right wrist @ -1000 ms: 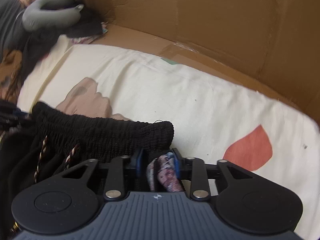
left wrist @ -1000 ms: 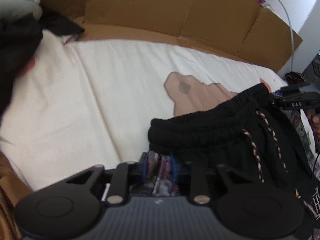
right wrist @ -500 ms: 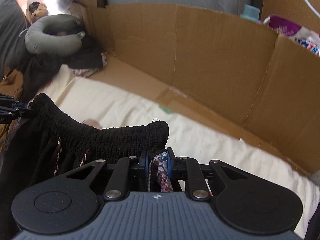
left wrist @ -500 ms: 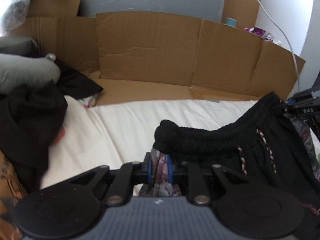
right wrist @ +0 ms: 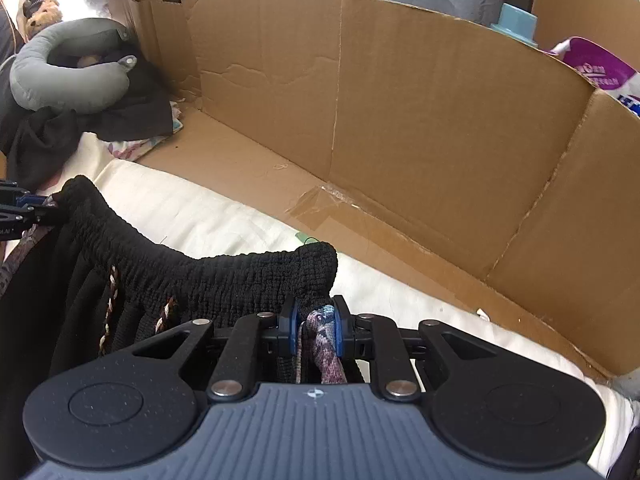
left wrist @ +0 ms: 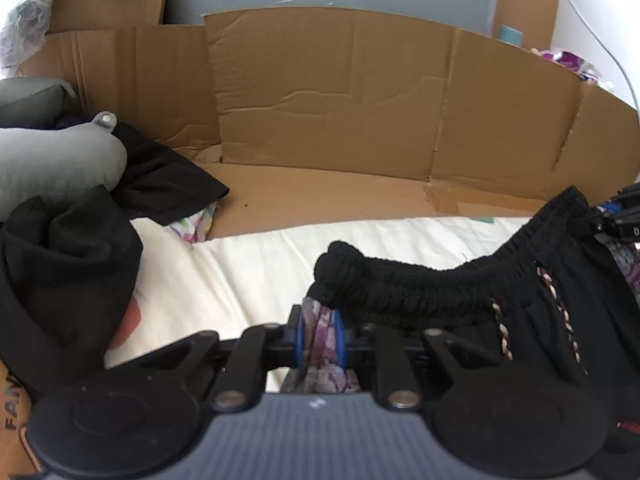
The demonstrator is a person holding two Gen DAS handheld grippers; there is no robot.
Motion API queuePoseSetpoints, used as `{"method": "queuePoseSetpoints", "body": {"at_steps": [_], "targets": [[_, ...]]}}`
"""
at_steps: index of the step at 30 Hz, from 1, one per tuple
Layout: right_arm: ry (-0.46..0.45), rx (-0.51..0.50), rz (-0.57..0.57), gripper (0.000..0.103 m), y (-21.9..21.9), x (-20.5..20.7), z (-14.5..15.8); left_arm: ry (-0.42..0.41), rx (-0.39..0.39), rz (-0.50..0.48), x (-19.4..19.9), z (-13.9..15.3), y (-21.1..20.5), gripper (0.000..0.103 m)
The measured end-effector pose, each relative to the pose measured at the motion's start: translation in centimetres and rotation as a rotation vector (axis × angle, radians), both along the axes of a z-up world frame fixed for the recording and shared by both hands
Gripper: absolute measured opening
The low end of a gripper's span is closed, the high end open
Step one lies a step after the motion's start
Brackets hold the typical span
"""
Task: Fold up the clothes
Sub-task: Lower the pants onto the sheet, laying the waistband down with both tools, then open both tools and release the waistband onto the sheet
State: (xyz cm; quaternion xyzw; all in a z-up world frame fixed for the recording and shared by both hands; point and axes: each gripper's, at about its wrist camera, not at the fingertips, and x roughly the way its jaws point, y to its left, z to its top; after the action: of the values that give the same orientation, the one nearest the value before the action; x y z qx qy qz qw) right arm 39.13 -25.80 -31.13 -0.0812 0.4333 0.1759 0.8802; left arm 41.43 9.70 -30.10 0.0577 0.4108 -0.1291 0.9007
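Left wrist view: your left gripper had fingers clamped on patterned fabric of black shorts; ribbed waistband bunched just beyond fingers, stretching right to other gripper, above cream sheet.

Right wrist view: your right gripper had fingers pinched on same shorts; waistband ran left from fingers; cardboard wall ahead.
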Motion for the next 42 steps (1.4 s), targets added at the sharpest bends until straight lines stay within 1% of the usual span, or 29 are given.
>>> {"method": "queuePoseSetpoints", "body": {"at_steps": [2, 5, 6, 7, 9, 11, 12, 14, 15, 16, 17, 20, 23, 27, 30, 32, 35, 36, 38, 40, 42], "targets": [[0.001, -0.005, -0.004, 0.016, 0.3, 0.5, -0.2, 0.003, 0.006, 0.009, 0.5, -0.4, 0.0, 0.016], [0.01, -0.031, -0.017, 0.017, 1.0, 1.1, -1.3, 0.054, 0.044, 0.031, 1.5, -2.8, -0.5, 0.017], [0.015, -0.046, -0.021, 0.017, 1.4, 1.4, -1.9, 0.07, 0.039, 0.042, 1.8, -3.5, -0.7, 0.019], [0.022, -0.062, -0.031, 0.02, 1.7, 1.6, -2.6, 0.083, 0.035, 0.058, 2.0, -4.0, -0.9, 0.023], [0.046, -0.081, -0.06, 0.035, 2.0, 2.1, -3.6, 0.098, 0.05, 0.09, 2.2, -4.5, -1.2, 0.029], [0.059, -0.071, -0.085, 0.042, 1.6, 2.3, -3.9, 0.091, 0.063, 0.091, 2.0, -4.5, -1.3, 0.033], [0.061, -0.056, -0.091, 0.043, 1.2, 2.3, -3.8, 0.092, 0.065, 0.09, 1.8, -4.3, -1.2, 0.035], [0.059, -0.026, -0.089, 0.044, 0.5, 2.1, -3.2, 0.093, 0.061, 0.099, 1.5, -3.7, -0.9, 0.045], [0.057, -0.011, -0.084, 0.045, 0.1, 1.9, -2.7, 0.086, 0.066, 0.106, 1.4, -3.5, -0.7, 0.051], [0.056, 0.005, -0.077, 0.048, -0.4, 1.6, -2.1, 0.073, 0.073, 0.109, 1.1, -3.2, -0.7, 0.054], [0.054, 0.021, -0.07, 0.05, -0.9, 1.3, -1.5, 0.062, 0.075, 0.106, 0.7, -2.9, -0.8, 0.054], [0.045, 0.057, -0.049, 0.05, -2.2, 0.3, 0.3, 0.037, 0.05, 0.099, -0.2, -1.5, -1.3, 0.055], [0.029, 0.064, -0.05, 0.05, -3.5, -1.5, 2.1, 0.011, 0.013, 0.099, -1.7, 0.2, -2.2, 0.056], [0.02, 0.122, -0.065, 0.05, -5.7, -4.9, 4.6, -0.011, -0.007, 0.088, -4.5, 2.4, -4.1, 0.056], [0.007, 0.16, -0.066, 0.05, -7.5, -8.2, 6.3, 0.005, -0.067, 0.076, -6.9, 3.4, -5.2, 0.056], [0.003, 0.176, -0.065, 0.05, -8.8, -10.7, 7.3, 0.005, -0.086, 0.064, -8.7, 4.0, -6.1, 0.056], [-0.034, 0.145, -0.051, 0.05, -10.6, -14.7, 8.5, -0.01, -0.092, 0.026, -11.7, 5.2, -7.4, 0.056], [-0.04, 0.143, -0.047, 0.05, -11.3, -16.0, 8.8, -0.014, -0.111, 0.012, -12.6, 5.6, -7.7, 0.059], [-0.027, 0.139, -0.074, 0.05, -12.8, -18.6, 9.1, 0.001, -0.149, -0.01, -14.4, 6.2, -8.2, 0.061], [-0.029, 0.13, -0.101, 0.05, -14.0, -21.1, 9.4, 0.015, -0.164, -0.006, -16.1, 6.8, -8.9, 0.061], [-0.039, 0.12, -0.123, 0.05, -15.1, -23.6, 9.7, 0.028, -0.177, -0.024, -18.0, 7.2, -9.7, 0.061]]}}
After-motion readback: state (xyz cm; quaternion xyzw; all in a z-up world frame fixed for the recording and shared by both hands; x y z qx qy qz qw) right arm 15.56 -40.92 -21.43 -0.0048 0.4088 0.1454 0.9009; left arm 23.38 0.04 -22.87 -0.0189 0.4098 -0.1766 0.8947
